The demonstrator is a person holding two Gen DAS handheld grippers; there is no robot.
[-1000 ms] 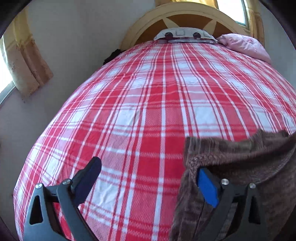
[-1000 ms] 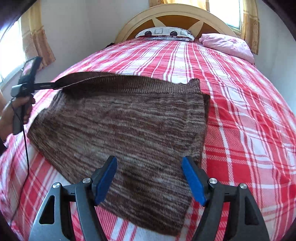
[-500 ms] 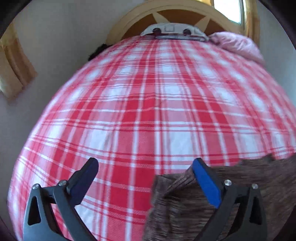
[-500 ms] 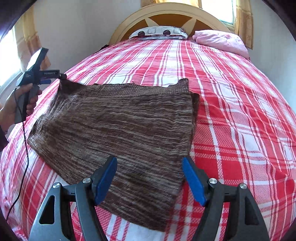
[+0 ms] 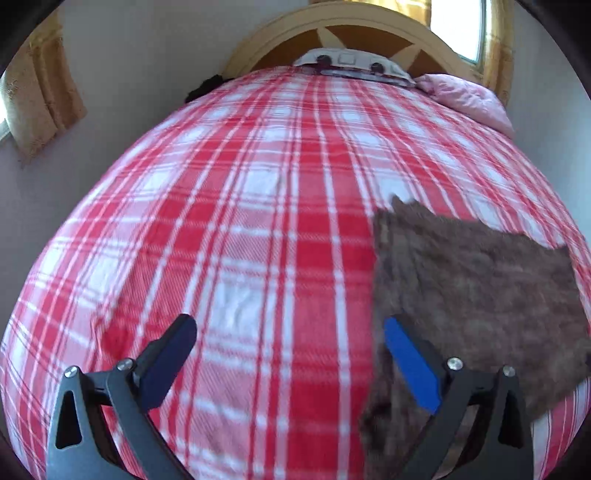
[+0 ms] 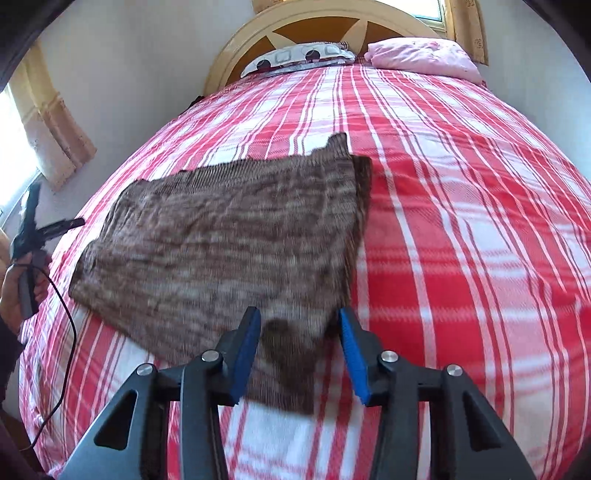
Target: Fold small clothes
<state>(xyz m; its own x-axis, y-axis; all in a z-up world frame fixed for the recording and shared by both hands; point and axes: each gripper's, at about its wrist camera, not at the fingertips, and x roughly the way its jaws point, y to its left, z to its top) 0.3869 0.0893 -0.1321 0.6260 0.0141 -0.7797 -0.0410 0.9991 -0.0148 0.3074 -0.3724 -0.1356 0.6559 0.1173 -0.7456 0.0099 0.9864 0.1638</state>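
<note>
A brown knitted garment lies spread flat on the red and white checked bed cover. My right gripper hangs over the garment's near corner. Its jaws are closing with the knit between the blue pads, and a gap still shows on both sides. In the left wrist view the garment lies to the right, its edge under the right finger. My left gripper stands wide open over the bare cover. The right wrist view shows the left gripper in a hand, off the garment's left side.
At the head of the bed are a patterned pillow, a pink pillow and a round wooden headboard. A curtain hangs at the left wall. A black cable trails from the left gripper over the bed's left edge.
The left gripper has drawn back to the left, away from the garment's far left corner, which now lies flat. The right jaws have narrowed around the near corner.
</note>
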